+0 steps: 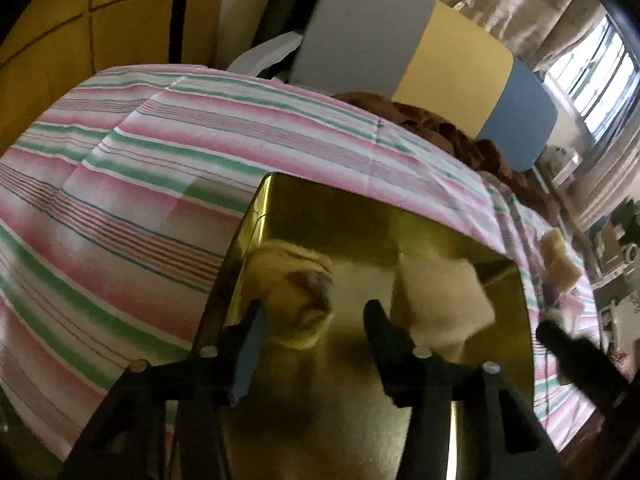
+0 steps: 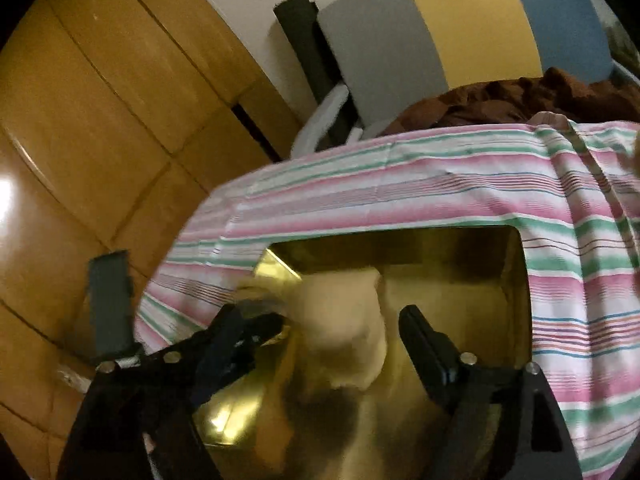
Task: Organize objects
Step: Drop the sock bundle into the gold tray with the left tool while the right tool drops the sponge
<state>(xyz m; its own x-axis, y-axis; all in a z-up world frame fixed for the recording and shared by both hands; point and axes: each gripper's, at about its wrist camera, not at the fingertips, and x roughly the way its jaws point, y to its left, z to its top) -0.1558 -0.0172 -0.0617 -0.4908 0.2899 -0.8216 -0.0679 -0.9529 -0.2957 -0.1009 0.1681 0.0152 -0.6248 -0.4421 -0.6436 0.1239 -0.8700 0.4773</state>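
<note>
A shiny gold tin box sits open on the striped cloth. Inside it lie a round cream pastry at the left and a pale cream block at the right. My left gripper is open above the box, with the pastry just past its left finger. In the right wrist view the box holds the cream block, which lies between my right gripper's open fingers; contact is unclear. The left gripper's fingers show at the box's left edge.
A pink, green and white striped cloth covers the table. Another cream piece lies on the cloth right of the box. A brown cloth and a grey, yellow and blue chair back stand behind. Wooden panels are at the left.
</note>
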